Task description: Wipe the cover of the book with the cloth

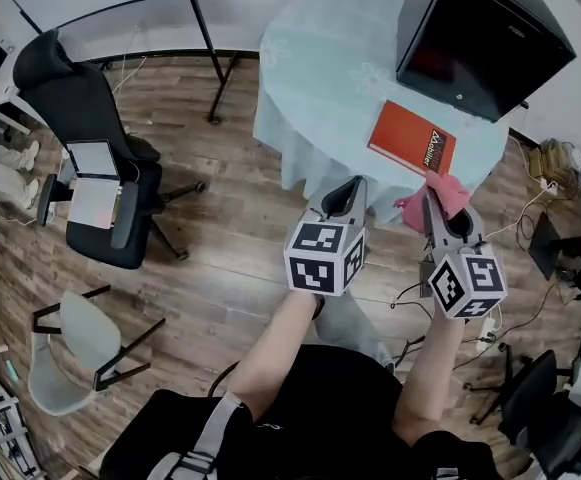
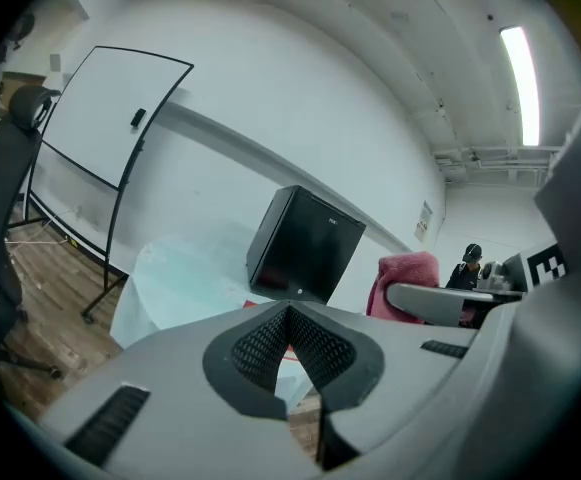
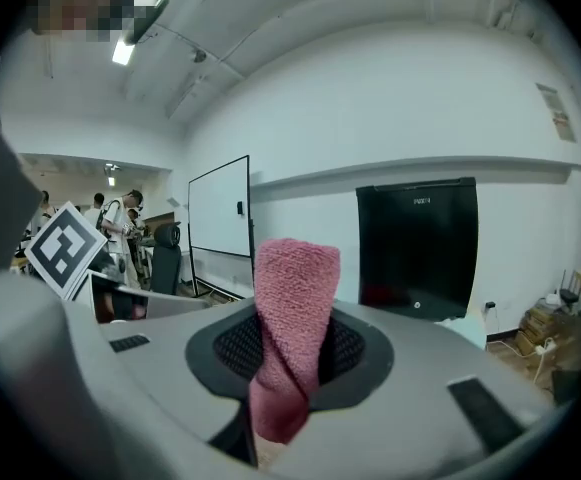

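The left gripper (image 2: pixel 288 313) has its jaws closed tip to tip, with nothing between them. Just beyond the tips a sliver of the red book (image 2: pixel 289 351) lies on a pale table (image 2: pixel 185 278), and a black box (image 2: pixel 305 243) stands behind it. To the right of the jaws hangs a pink cloth (image 2: pixel 405 278).

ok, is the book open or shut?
Shut. The book lies flat on the table, orange cover facing up, no pages showing.

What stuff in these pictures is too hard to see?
- Words on the book: too small in the head view.
- Book in the right gripper view: hidden behind the cloth and right gripper.
- The black box: top cut off by the head view's edge.
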The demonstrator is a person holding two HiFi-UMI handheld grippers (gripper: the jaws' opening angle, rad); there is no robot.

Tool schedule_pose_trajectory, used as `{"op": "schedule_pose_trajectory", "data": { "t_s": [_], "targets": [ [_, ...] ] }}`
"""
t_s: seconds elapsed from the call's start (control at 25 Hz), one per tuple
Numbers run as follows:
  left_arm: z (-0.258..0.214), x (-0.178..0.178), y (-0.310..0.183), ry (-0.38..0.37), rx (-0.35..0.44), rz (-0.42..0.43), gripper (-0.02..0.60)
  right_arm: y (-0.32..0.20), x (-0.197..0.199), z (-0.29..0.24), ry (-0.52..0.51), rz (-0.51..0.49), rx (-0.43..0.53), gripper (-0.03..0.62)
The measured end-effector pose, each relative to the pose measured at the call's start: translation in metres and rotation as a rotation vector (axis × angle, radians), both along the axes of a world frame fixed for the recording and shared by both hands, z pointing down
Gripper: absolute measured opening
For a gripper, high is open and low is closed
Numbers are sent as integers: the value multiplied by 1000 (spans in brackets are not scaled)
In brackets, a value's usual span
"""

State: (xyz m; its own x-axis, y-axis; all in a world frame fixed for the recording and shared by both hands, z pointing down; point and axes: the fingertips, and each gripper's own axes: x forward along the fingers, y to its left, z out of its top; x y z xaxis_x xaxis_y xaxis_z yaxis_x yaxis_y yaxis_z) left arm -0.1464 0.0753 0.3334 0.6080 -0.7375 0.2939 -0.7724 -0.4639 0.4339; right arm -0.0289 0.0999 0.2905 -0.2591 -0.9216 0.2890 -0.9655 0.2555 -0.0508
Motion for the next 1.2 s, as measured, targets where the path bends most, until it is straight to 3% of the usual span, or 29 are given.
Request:
{"op": "schedule_pose_trajectory", "data": {
  "t_s": [0.24,0.4,0.68,0.88,1.0,1.2],
  "targets": [
    [7,58,-48,-27,-15,51,14,-53,61,7,-43,71,-24,98],
    [7,85,-69,-88,-24,84,14,-91,69,5,-110,35,-5,98],
    [-38,82,-139,-116,75,-25,14,-143,82,-21,-164,-54,78,98],
    [-23,99,-147,-169,55,16,14,-164,123,-25,-206,10,90,98],
    [-17,111,-154,-163,47,57,14,-172,145,-20,-233,71,90,98],
    [24,131,-172,-153,-52,102,14,-192,173,14,-239,107,-1,98]
  ]
}}
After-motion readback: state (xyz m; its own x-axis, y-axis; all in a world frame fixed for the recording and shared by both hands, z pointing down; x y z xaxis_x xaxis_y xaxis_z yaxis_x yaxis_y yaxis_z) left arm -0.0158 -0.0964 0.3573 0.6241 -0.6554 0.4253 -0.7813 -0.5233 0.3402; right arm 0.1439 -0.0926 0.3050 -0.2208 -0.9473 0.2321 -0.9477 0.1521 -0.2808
